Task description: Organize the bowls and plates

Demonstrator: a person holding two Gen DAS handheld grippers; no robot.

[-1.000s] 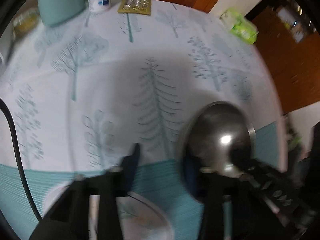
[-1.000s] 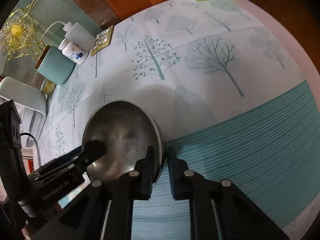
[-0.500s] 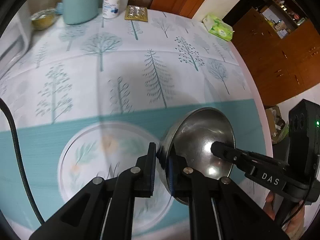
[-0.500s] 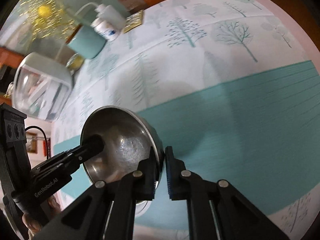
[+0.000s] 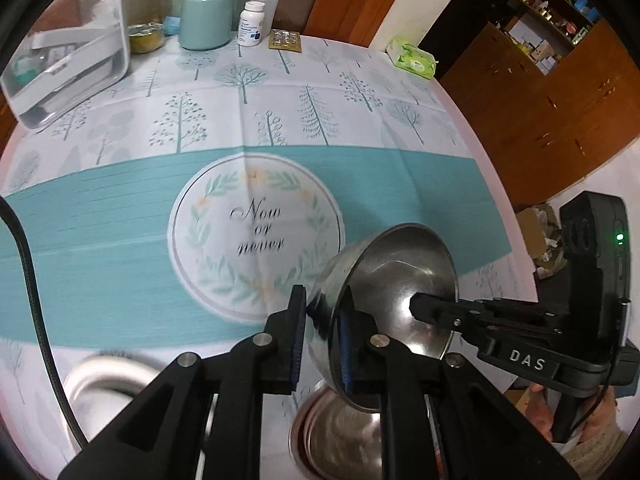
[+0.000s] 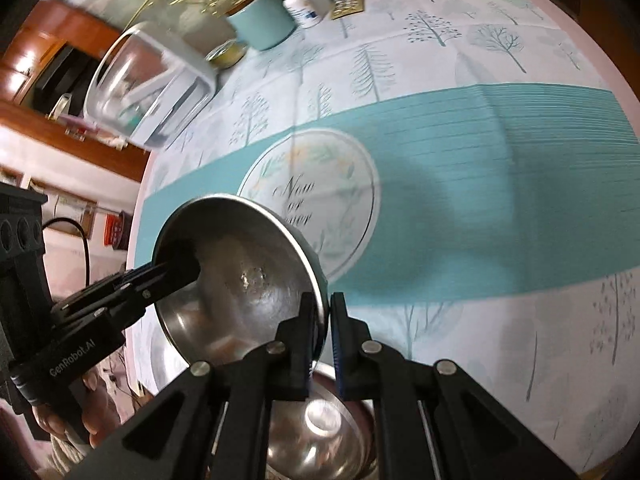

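Pinching opposite sides of one steel bowl's (image 5: 394, 280) rim, the left gripper (image 5: 320, 334) and right gripper (image 6: 324, 336) hold it tilted in the air between them. Just below their fingers sits a second steel bowl (image 6: 320, 436) on the tablecloth (image 5: 120, 200). Ahead lies the printed round emblem (image 5: 256, 232); farther off stand a teal canister (image 5: 206, 20) and pill bottle (image 5: 251, 24).

Home dining room: tablecloth-covered table (image 5: 360, 92), wooden cabinets (image 5: 560, 92), tissue pack (image 5: 412, 58).

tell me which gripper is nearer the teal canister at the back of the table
Left, as a judgement. The teal canister lies ahead of the left gripper; from the right gripper it sits further off to the left.
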